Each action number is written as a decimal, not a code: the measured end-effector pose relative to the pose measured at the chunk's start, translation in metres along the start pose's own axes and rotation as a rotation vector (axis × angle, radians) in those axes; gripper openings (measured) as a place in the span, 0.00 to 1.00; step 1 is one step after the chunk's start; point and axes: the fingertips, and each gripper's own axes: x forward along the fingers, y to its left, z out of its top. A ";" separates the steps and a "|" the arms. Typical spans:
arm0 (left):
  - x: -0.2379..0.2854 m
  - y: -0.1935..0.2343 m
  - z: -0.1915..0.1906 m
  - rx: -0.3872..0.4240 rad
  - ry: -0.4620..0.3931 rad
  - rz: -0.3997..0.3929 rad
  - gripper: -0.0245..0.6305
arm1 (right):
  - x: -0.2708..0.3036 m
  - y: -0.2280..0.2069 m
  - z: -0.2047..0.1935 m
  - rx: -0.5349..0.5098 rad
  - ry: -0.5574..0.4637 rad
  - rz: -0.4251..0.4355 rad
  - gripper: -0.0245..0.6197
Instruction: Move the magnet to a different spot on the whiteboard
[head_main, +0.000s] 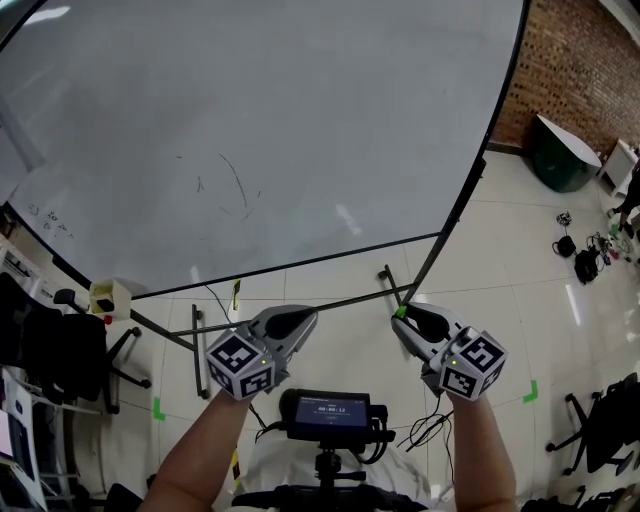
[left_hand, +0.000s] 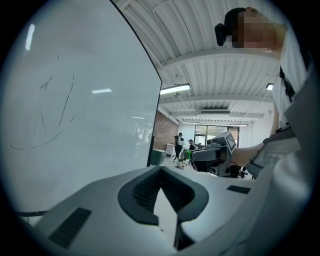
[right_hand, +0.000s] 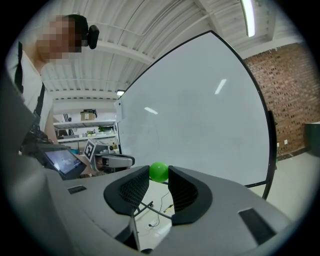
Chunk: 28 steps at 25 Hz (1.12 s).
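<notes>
The big whiteboard fills the upper head view, with a few faint pen strokes near its middle. My right gripper hangs below the board's lower right corner, shut on a small round green magnet. In the right gripper view the green magnet sits pinched between the jaw tips of the right gripper, off the whiteboard behind it. My left gripper is held beside it, jaws together and empty. In the left gripper view the left gripper points along the whiteboard.
The board's black stand legs cross the tiled floor under the grippers. A black chair and a small yellow-white box are at left. A screen device sits at my chest. A brick wall, dark bin and floor clutter lie right.
</notes>
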 end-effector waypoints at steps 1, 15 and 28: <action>0.002 -0.004 -0.001 0.001 0.003 -0.001 0.09 | -0.006 -0.001 -0.001 0.000 0.000 -0.001 0.25; 0.017 -0.030 -0.002 0.011 0.029 0.010 0.09 | -0.044 -0.006 0.002 -0.024 -0.007 0.012 0.25; 0.017 -0.039 -0.008 0.002 0.068 0.070 0.09 | -0.066 -0.001 0.003 -0.114 0.059 0.053 0.25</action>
